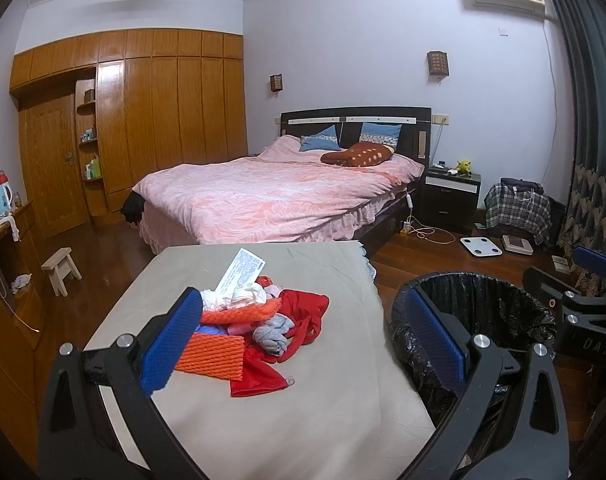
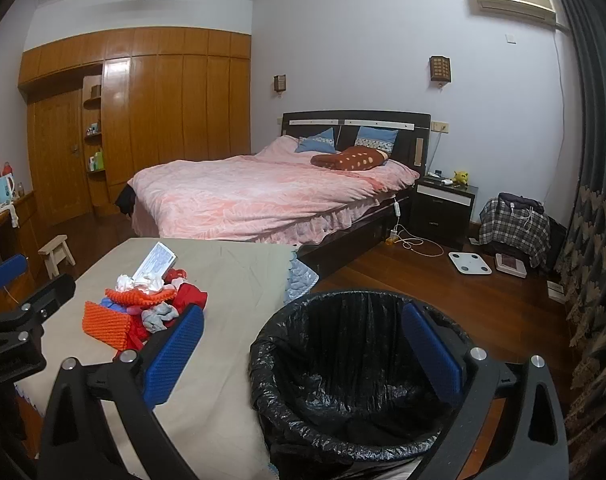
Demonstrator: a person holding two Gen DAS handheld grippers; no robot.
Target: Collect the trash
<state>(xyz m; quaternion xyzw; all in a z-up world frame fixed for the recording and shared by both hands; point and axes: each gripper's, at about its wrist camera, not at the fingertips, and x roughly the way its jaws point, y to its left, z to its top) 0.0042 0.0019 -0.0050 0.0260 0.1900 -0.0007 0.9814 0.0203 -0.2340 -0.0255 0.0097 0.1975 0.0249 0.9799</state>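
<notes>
A heap of trash (image 1: 259,320) sits near the middle of the cloth-covered bench (image 1: 303,400), toward its far edge, as two hand-held grippers wait above the near edge in a bedroom. The left gripper (image 1: 303,344) has its jaws wide apart and empty, framing the heap; the right gripper (image 2: 303,352) likewise holds nothing, its jaws spread over the black-lined trash bin (image 2: 343,432) standing on the floor just off the bench's right edge. The bin looks empty, so collection appears not yet begun. The heap mixes orange foam netting (image 1: 213,356), red plastic or fabric scraps (image 1: 259,376), a grey wad (image 1: 273,334), crumpled white tissue (image 1: 245,296) and a printed paper slip (image 1: 241,270) propped upright at the back. All of it looks light, soft and crushable, unlikely to break but apt to snag or trail. The foam netting at the heap's near edge probably offers the firmest pinch; the paper is best taken by an edge.
</notes>
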